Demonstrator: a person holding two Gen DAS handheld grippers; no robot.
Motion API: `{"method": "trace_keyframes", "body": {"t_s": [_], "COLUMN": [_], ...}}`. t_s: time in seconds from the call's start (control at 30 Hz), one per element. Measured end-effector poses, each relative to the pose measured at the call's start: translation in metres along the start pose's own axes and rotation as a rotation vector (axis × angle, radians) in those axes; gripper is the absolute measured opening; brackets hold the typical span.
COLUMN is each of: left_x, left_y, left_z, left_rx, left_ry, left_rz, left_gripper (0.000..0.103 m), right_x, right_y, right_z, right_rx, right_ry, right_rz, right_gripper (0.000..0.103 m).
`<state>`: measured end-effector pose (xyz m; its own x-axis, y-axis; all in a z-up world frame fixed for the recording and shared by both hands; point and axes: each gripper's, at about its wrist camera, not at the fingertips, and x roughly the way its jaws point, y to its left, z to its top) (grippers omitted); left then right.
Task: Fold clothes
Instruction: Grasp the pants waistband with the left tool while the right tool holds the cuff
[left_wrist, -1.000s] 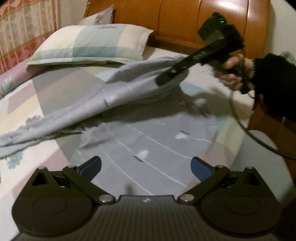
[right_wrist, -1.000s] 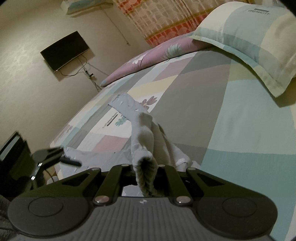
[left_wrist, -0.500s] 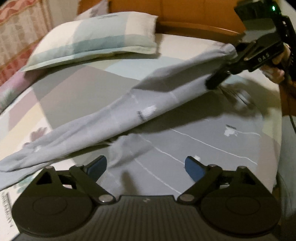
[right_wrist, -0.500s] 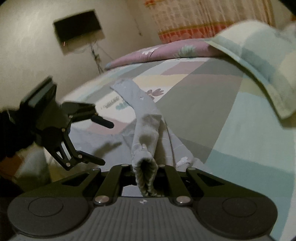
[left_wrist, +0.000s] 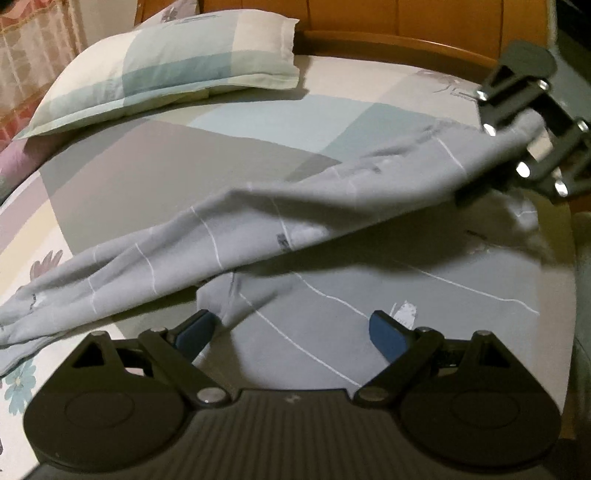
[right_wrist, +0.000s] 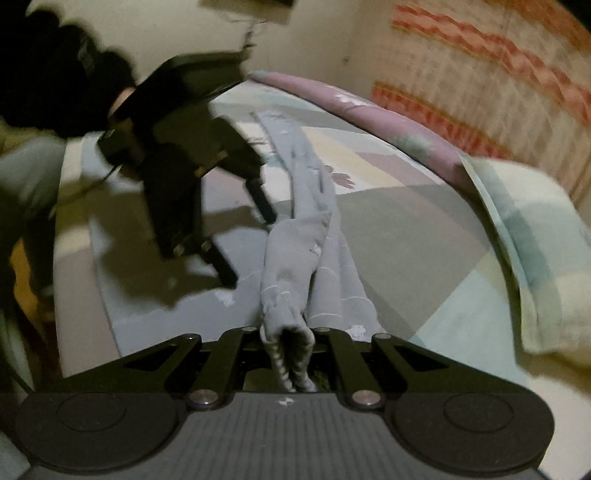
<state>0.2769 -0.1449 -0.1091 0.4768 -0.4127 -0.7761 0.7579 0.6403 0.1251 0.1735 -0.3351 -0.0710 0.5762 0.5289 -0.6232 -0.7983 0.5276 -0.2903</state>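
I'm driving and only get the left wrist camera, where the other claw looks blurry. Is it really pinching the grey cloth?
Observer: Yes. In the right wrist view the right claw is shut on a bunched end of the grey cloth.
Operator: Where does the cloth go from there?
Observer: It runs away from that claw as one long twisted strip across the bed.
Operator: Can you see my claw from there?
Observer: Yes. The left claw hangs beside that strip, with its fingers spread apart and nothing pinched between them.
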Motion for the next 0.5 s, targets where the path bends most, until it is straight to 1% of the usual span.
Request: {"method": "trace_keyframes", "body": {"t_s": [0.07, 0.13, 0.2, 0.37, 0.5], "left_x": [0.0, -0.001, -0.002, -0.003, -0.007], "left_y": [-0.001, -0.001, -0.001, -0.001, -0.001], "left_z": [-0.001, -0.002, -0.003, -0.004, -0.004], "left_rx": [0.002, 0.002, -0.004, 0.003, 0.046], "left_ry": [-0.002, -0.004, -0.006, -0.009, -0.002], "left_rz": [0.004, 0.006, 0.006, 0.012, 0.033], "left_gripper": [0.091, 0.091, 0.091, 0.092, 0.092], "right_x": [-0.001, -0.004, -0.005, -0.007, -0.001], "right_y": [0.01, 0.02, 0.026, 0.04, 0.042], "right_z": [0.0, 0.0, 0.0, -0.005, -0.01], "right_rx": [-0.071, -0.149, -0.19, -0.27, -0.261], "right_ry": [0.0, -0.003, -0.002, 0.025, 0.059], "right_rz": [-0.028, -0.083, -0.097, -0.089, -0.074], "right_gripper": [0.009, 0.009, 0.009, 0.009, 0.01]}}
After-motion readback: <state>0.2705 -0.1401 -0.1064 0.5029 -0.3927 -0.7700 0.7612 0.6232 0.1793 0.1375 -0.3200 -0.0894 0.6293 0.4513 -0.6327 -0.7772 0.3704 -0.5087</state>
